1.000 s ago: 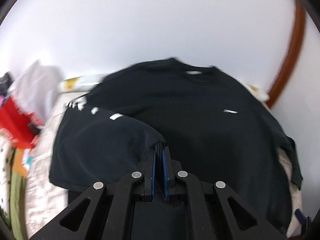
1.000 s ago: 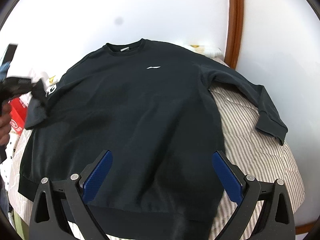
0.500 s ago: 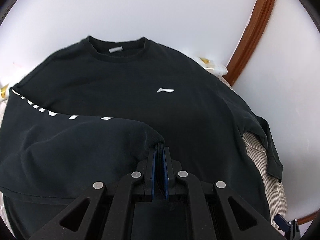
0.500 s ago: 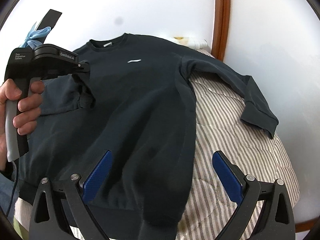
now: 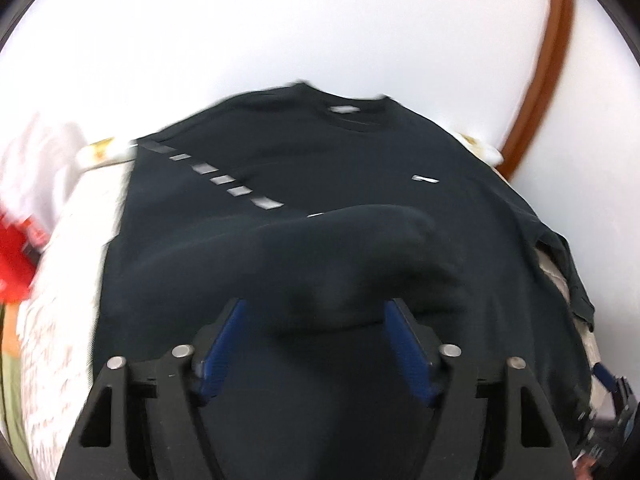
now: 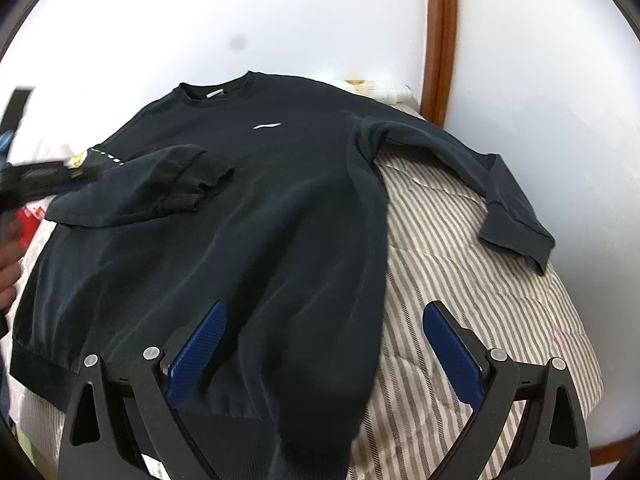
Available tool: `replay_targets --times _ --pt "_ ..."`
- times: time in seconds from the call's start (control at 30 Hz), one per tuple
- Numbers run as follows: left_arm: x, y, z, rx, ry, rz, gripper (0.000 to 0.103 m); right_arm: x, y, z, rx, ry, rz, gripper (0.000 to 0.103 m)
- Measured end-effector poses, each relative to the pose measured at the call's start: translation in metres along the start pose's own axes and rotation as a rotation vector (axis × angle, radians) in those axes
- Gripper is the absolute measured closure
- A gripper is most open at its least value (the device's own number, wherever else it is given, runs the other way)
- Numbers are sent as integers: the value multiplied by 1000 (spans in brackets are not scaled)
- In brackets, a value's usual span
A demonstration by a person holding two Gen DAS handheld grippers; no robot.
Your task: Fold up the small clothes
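Now both my left gripper [image 5: 312,336] and right gripper [image 6: 320,340] hang with jaws released over the black sweatshirt [image 6: 248,208], one sleeve [image 6: 152,188] folded across its chest on the striped bed [image 6: 480,280].

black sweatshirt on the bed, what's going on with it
A person with a claw in each hand is folding the black sweatshirt, spread face up on a striped quilt. One sleeve already lies folded across the chest, and the left claw is open just behind it. The other sleeve lies stretched out on the quilt. The right claw is open above the hem.
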State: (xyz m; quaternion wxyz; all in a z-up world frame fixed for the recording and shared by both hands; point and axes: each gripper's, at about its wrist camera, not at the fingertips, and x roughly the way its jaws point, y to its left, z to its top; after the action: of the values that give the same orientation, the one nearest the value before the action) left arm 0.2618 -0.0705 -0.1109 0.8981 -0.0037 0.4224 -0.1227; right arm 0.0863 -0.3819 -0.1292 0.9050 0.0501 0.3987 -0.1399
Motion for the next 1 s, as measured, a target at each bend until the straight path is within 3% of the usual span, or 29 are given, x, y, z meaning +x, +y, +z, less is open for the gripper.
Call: replay_targets --times 0.17,0.33,0.43,0.6,0.7,0.83,0.93,0.97,1.0 --pt "-25 53 -48 -65 10 73 33 -7 -15 -19 56 22 -51 8" --pt "-42 90 -104 -97 26 138 33 -15 -24 -46 96 41 10 19" --pt "-48 104 -131 -128 56 131 34 -18 -23 -59 91 50 30 25" --pt "-42 110 -152 -143 81 115 35 -13 -18 -67 80 65 23 28" --pt "-42 99 -157 -75 61 161 35 -6 -16 -66 82 78 26 28" --pt "-42 89 -156 -35 64 160 53 4 -12 -64 67 94 28 33" --pt "-43 87 -157 -35 53 141 72 8 -13 -64 84 104 63 48" --pt "-45 85 -158 -31 44 161 75 8 -12 -63 86 100 60 53" --pt "-47 84 -160 -25 34 190 85 7 -12 -63 82 97 57 59"
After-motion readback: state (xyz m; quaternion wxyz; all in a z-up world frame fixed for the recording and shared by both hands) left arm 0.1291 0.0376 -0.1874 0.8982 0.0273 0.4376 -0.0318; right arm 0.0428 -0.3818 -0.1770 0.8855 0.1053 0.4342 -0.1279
